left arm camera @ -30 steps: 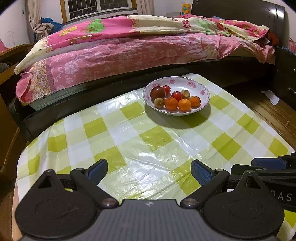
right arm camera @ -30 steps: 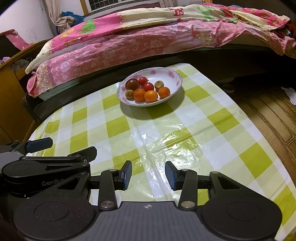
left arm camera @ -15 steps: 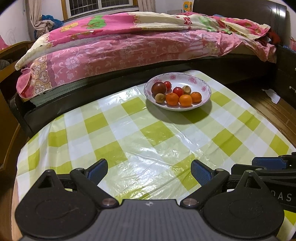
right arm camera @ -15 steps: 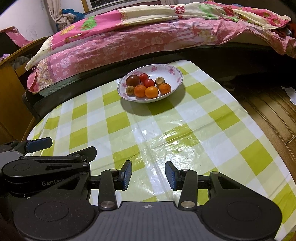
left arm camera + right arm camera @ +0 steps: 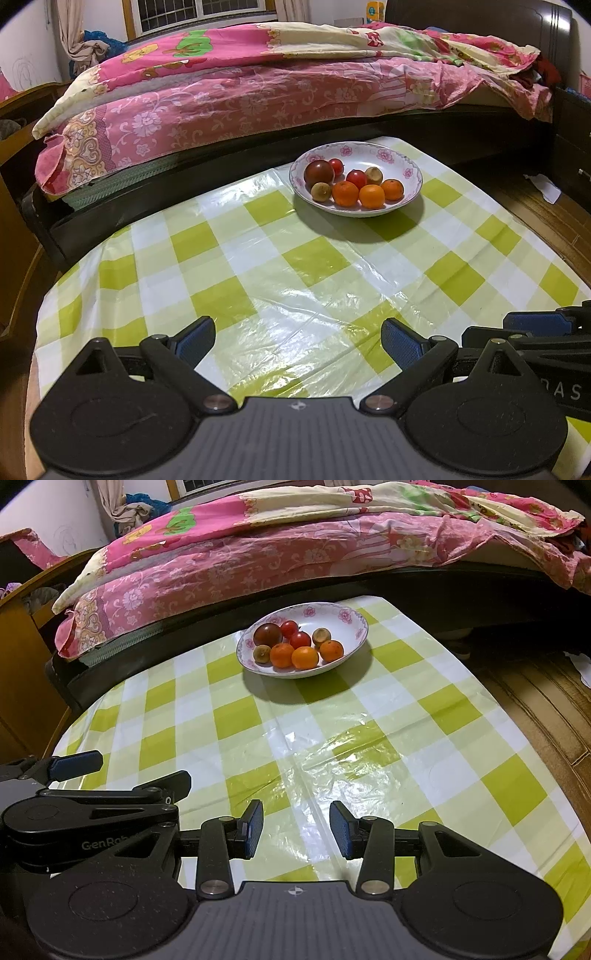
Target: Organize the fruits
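Note:
A white floral bowl (image 5: 410,173) (image 5: 351,622) stands at the far side of the table. It holds three oranges (image 5: 371,195) (image 5: 305,657), two red tomatoes (image 5: 356,178) (image 5: 300,640), a dark round fruit (image 5: 318,172) (image 5: 267,634) and two small brown fruits (image 5: 321,191) (image 5: 262,653). My left gripper (image 5: 297,341) is open and empty, low over the near table edge. My right gripper (image 5: 296,829) is open and empty, beside it on the right. Each gripper shows in the other's view: the right one (image 5: 546,325) and the left one (image 5: 122,779).
The table wears a green-and-white checked plastic cloth (image 5: 314,258) (image 5: 369,746). A bed with pink bedding (image 5: 277,92) (image 5: 295,550) runs behind the table. Wooden floor (image 5: 543,698) lies to the right, wooden furniture (image 5: 22,657) to the left.
Both views have drawn back and risen slightly; the bowl sits a little higher and farther in each. The jaws keep the same opening.

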The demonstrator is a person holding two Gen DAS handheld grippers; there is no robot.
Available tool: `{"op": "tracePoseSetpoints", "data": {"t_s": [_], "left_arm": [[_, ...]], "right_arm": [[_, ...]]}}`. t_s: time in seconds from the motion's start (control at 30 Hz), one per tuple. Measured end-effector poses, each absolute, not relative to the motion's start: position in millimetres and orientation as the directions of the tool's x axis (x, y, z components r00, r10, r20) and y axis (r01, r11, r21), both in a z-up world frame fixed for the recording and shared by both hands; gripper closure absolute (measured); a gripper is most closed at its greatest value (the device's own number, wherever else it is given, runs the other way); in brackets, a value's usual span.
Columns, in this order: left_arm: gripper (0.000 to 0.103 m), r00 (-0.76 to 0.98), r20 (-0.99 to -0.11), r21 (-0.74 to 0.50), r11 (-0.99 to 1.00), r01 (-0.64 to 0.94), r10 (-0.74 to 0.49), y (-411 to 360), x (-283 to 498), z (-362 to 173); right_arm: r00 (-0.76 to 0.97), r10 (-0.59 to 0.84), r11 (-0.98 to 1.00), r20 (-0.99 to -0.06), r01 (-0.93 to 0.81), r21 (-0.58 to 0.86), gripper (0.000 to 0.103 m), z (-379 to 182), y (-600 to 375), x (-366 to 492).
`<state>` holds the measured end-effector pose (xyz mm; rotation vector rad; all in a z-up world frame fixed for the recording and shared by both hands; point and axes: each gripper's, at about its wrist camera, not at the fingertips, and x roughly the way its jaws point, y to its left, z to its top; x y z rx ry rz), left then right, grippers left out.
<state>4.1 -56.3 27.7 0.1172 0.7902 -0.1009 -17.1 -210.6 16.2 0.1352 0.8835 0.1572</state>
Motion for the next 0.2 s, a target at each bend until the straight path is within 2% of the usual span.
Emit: {"op": "tracePoseSetpoints", "data": {"t_s": [0.2], "left_arm": [[0.000,0.703,-0.710,0.072,0.989,0.130,-0.041,-55.4,2.9,28.7]], "right_arm": [[0.626,0.191,0.980,-0.756,-0.082,0.181,0.065,16.2,-209.9,-18.2]]}}
